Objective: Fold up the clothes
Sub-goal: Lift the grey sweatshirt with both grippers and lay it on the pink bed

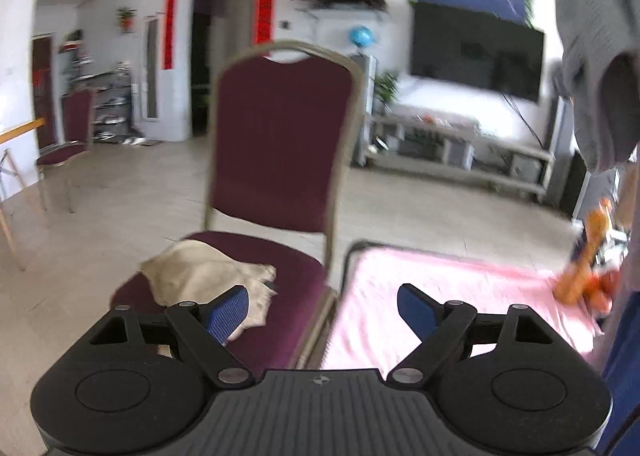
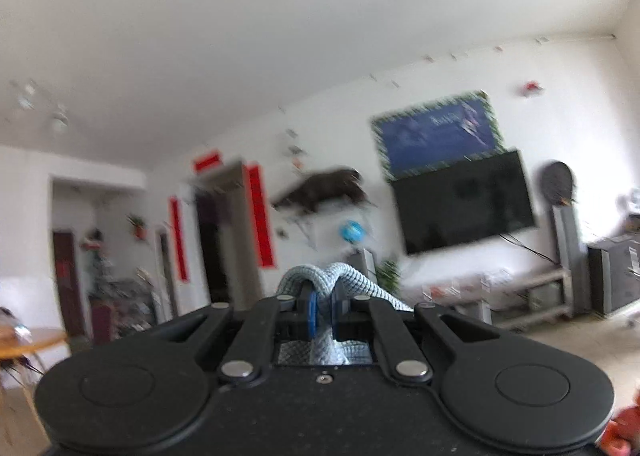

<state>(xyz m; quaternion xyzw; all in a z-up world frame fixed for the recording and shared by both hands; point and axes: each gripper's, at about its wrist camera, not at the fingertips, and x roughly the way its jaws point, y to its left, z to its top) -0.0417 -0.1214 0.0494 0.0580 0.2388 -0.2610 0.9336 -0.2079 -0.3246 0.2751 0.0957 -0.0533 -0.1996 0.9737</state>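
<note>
A grey knitted garment [image 1: 592,39] hangs in the air at the upper right of the left wrist view. In the right wrist view my right gripper [image 2: 323,314] is shut on a bunched fold of that same garment [image 2: 324,280], held high and pointing level at the far wall. My left gripper [image 1: 322,314] stands open with nothing between its blue pads [image 1: 228,314], above the gap between a chair and a pink cloth-covered table [image 1: 420,292]. A cream garment [image 1: 208,276] lies crumpled on the chair seat.
The maroon chair [image 1: 280,143] stands right against the table's left edge. An orange object [image 1: 580,276] lies at the table's right side. Beyond are a second maroon chair [image 1: 68,135], a television [image 1: 476,51] over a low stand [image 1: 460,143], and a doorway.
</note>
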